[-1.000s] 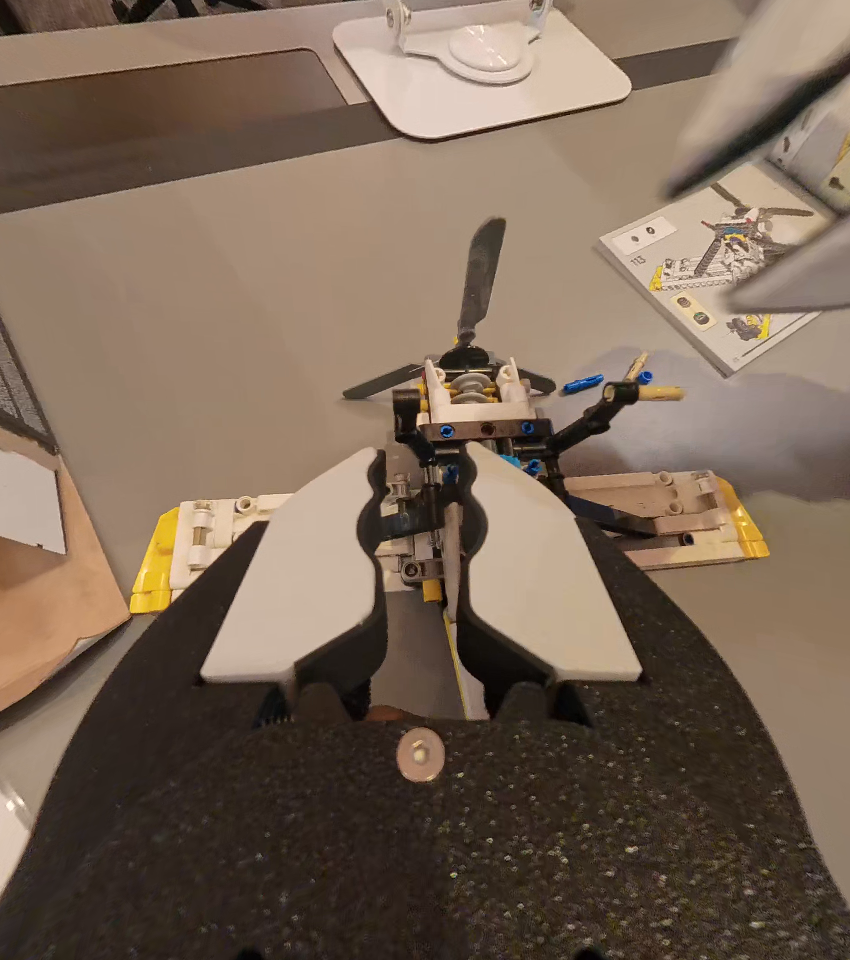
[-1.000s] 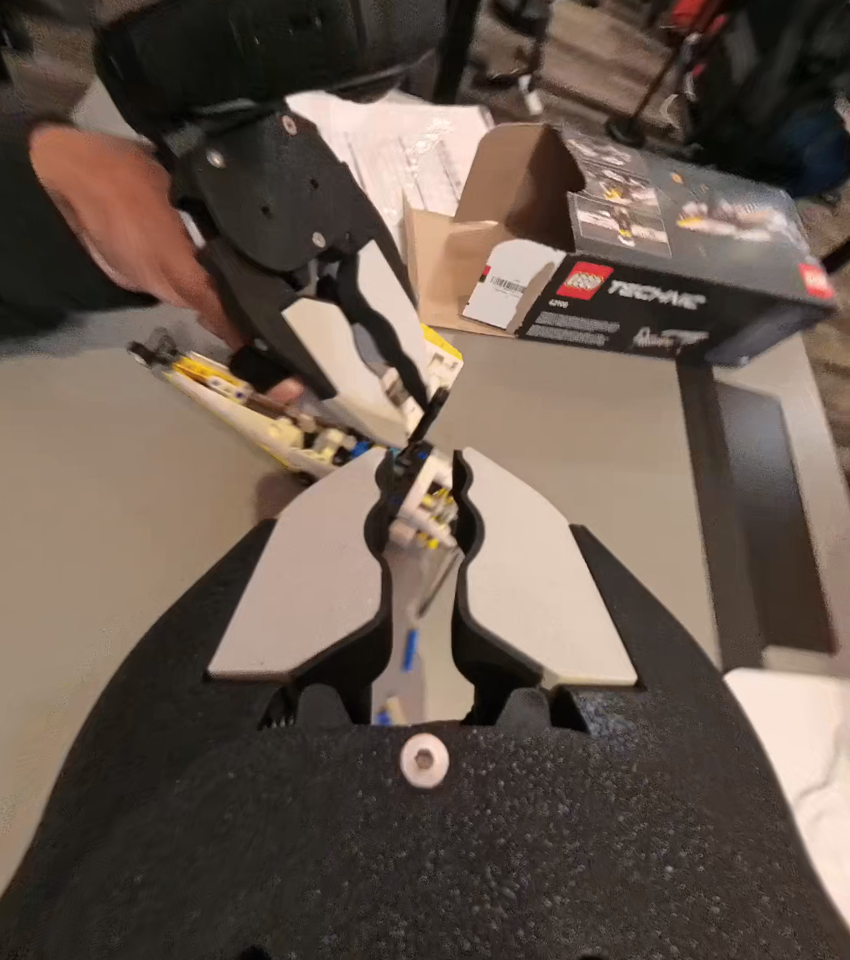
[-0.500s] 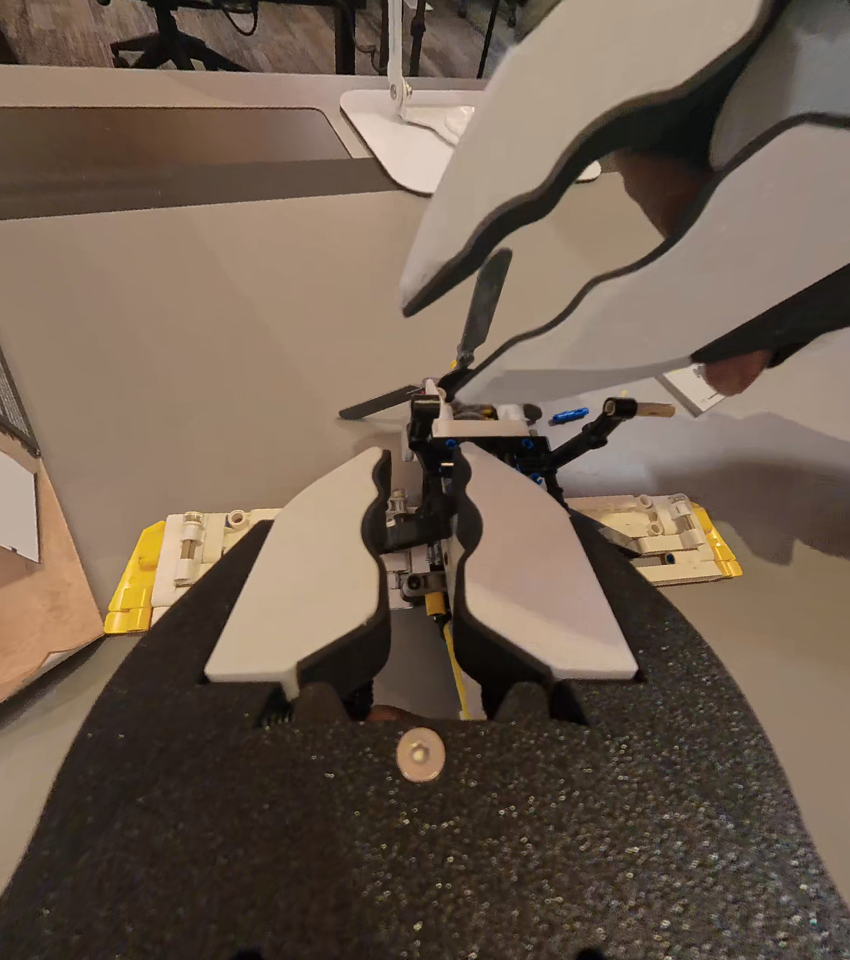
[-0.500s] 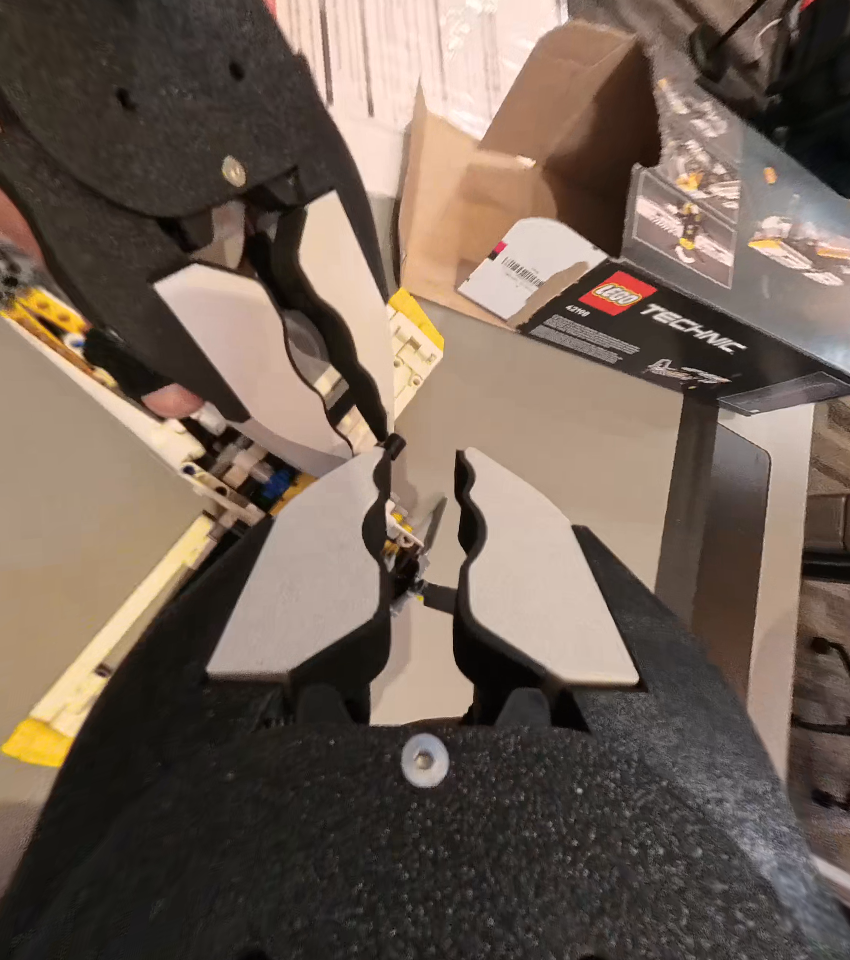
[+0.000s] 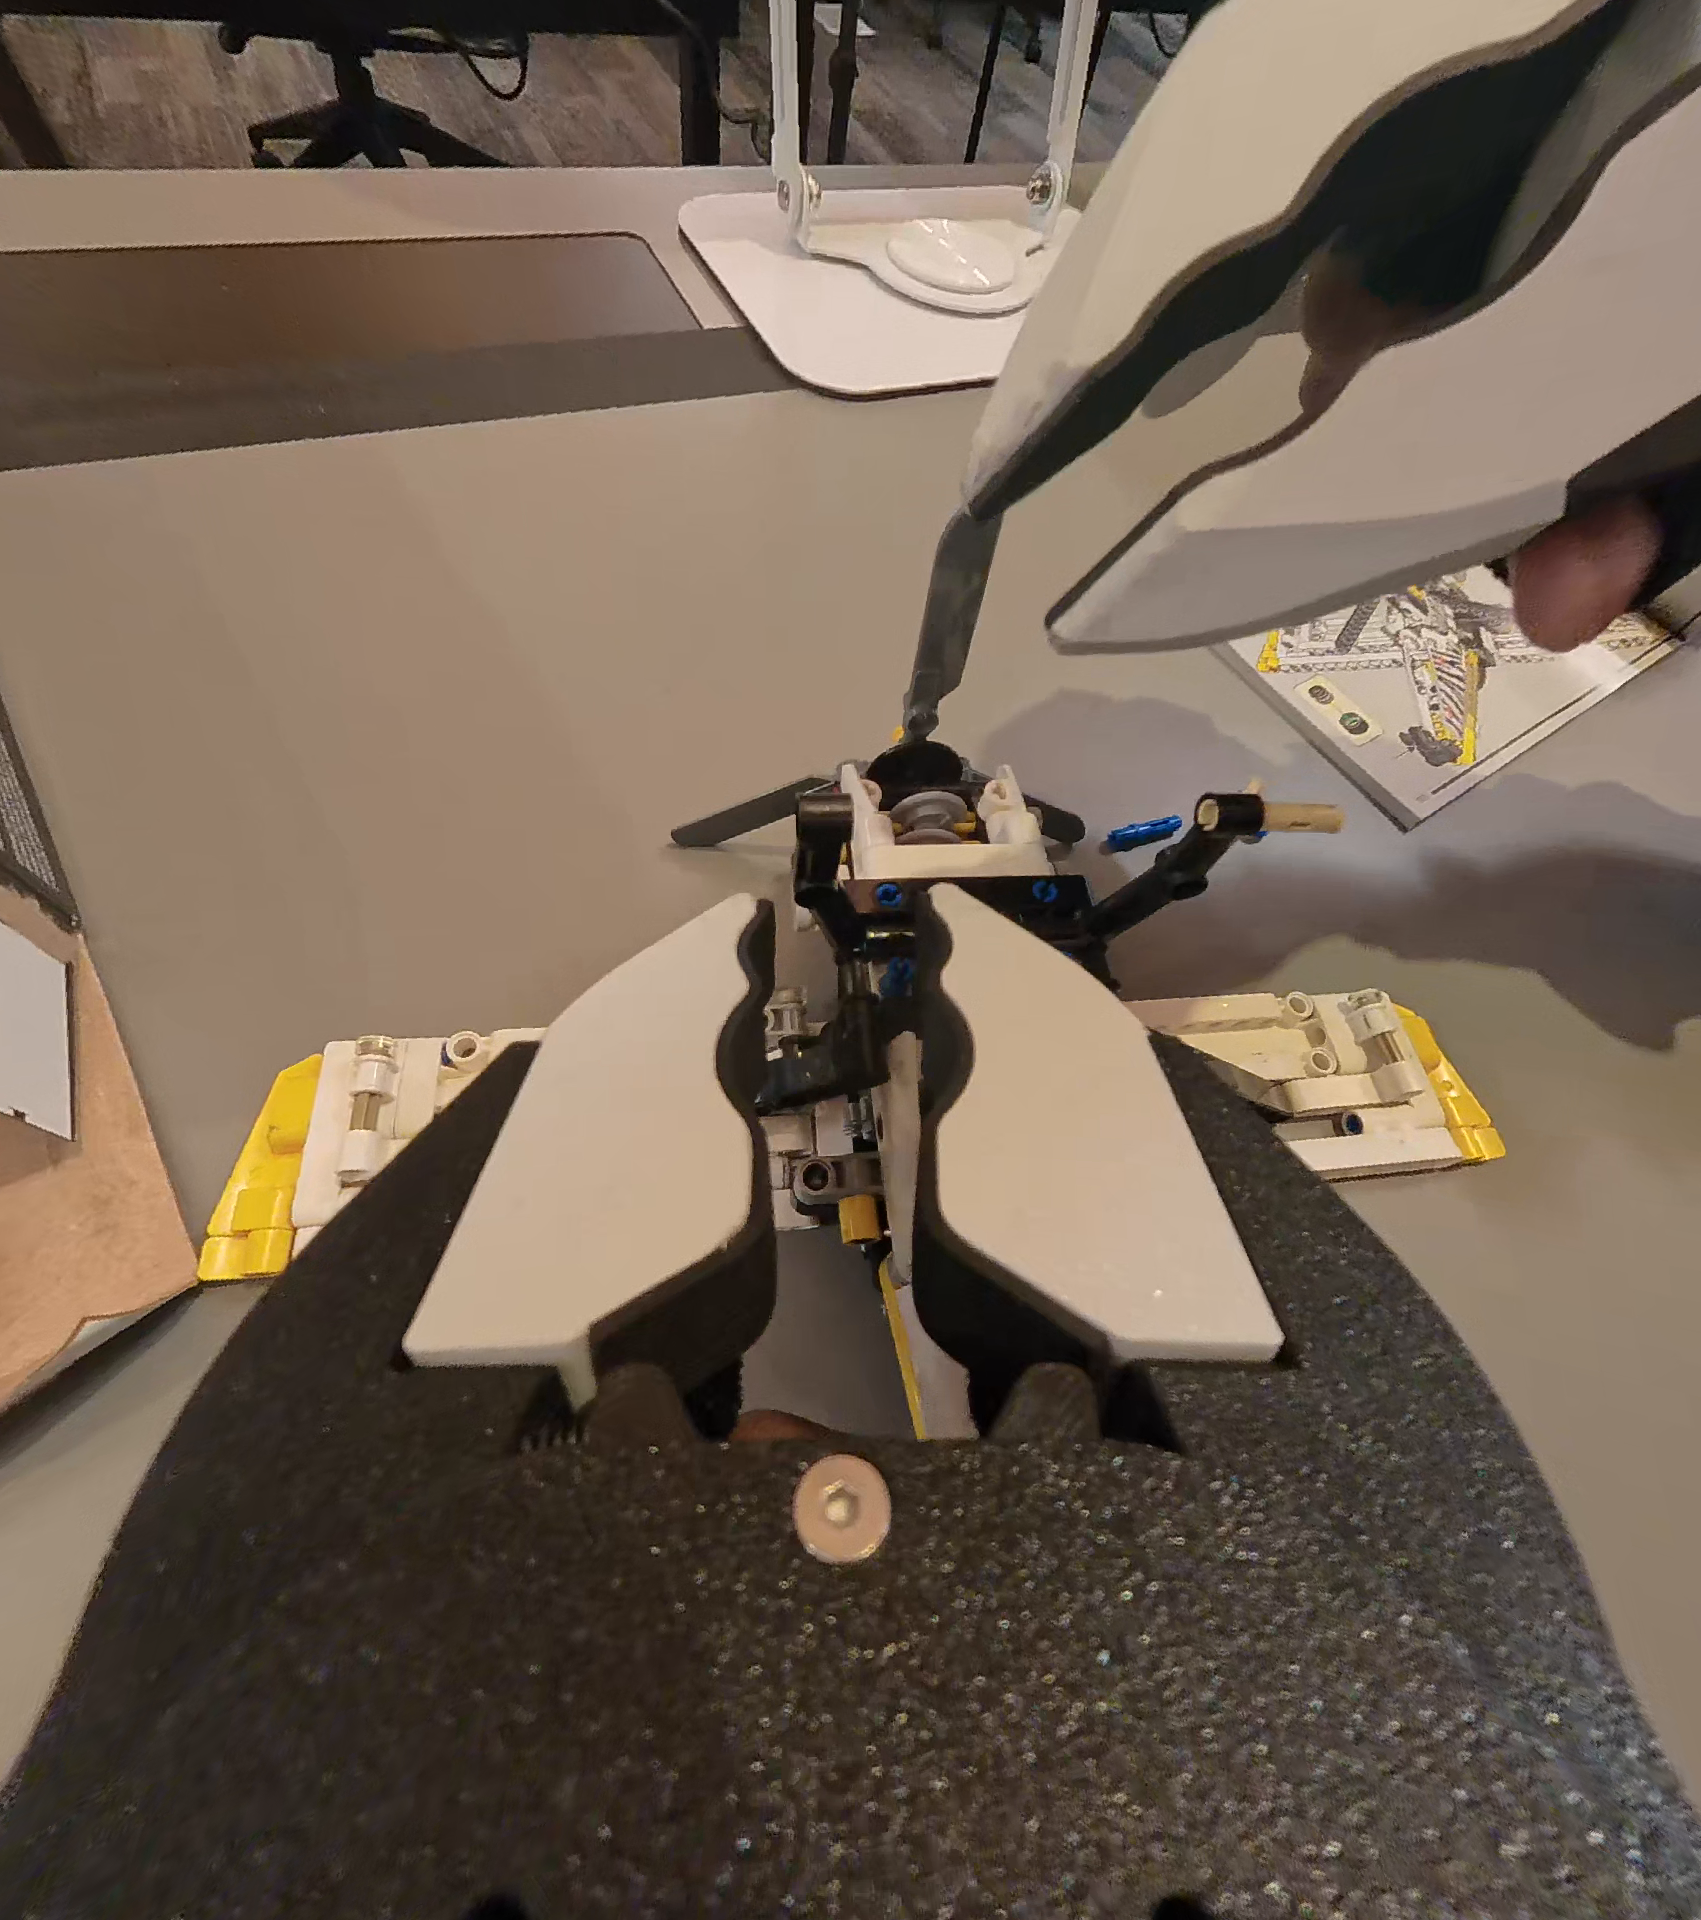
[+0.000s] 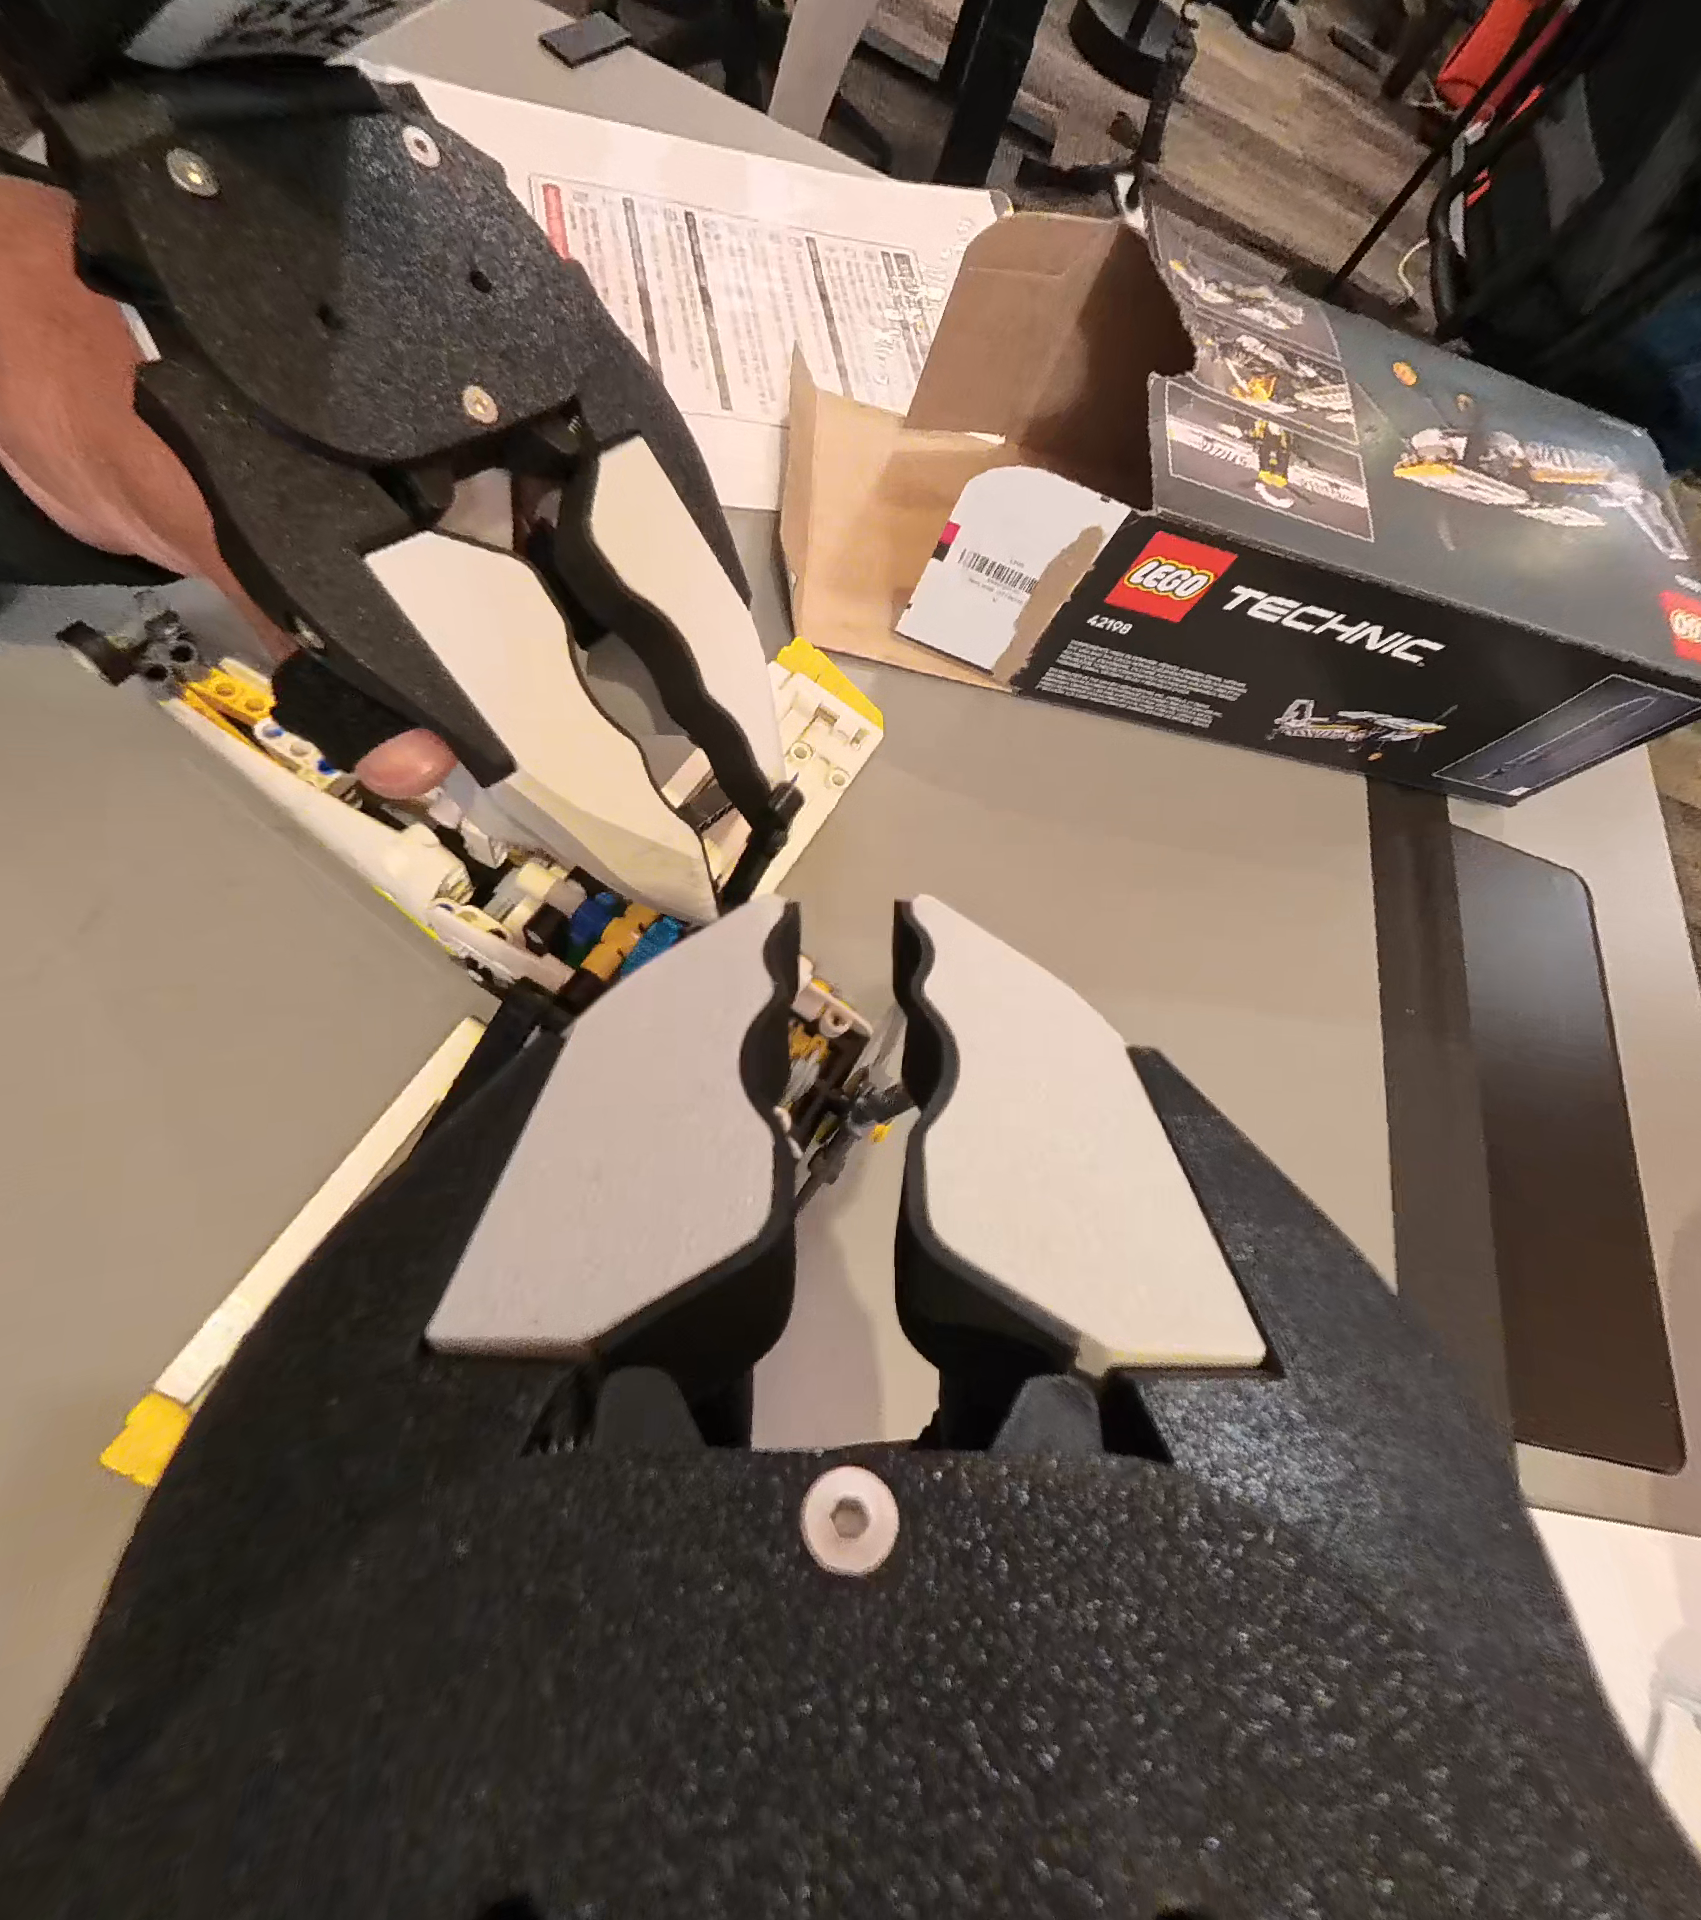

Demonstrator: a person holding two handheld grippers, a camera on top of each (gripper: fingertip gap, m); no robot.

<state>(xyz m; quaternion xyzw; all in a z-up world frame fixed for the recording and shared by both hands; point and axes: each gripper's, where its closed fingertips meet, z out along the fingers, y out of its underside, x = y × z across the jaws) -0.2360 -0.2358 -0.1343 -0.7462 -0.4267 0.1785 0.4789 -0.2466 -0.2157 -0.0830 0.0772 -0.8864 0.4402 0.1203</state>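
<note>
A white, yellow and black brick-built model plane (image 5: 939, 842) lies on the grey table (image 5: 410, 675), with its wings (image 5: 1345, 1081) spread to both sides. My left gripper (image 5: 851, 914) is shut on the plane's body behind the nose, with black and white parts pressed between the pads. The right wrist view shows it too (image 6: 752, 862), with a hand on it. My right gripper (image 6: 846, 914) hovers over the nose, open. The upright grey propeller blade (image 5: 950, 603) rises to its fingertips (image 5: 991, 488). The blade lies against one finger, clear of the other.
An opened dark toy box (image 6: 1345, 623) and a printed sheet (image 6: 752, 281) lie behind the plane. An instruction booklet (image 5: 1428, 707), a loose blue pin (image 5: 1142, 831) and a white stand base (image 5: 856, 301) are on the table. A dark panel (image 5: 306, 301) is set into it. There is about 6 cm between the tips of the two grippers. The right tips stand about 5 cm off the upright grey propeller blade (image 5: 950, 603).
My right gripper came in from the upper right and now hangs over the nose and propeller, fingers a little closer together. My left gripper kept its hold on the body.
</note>
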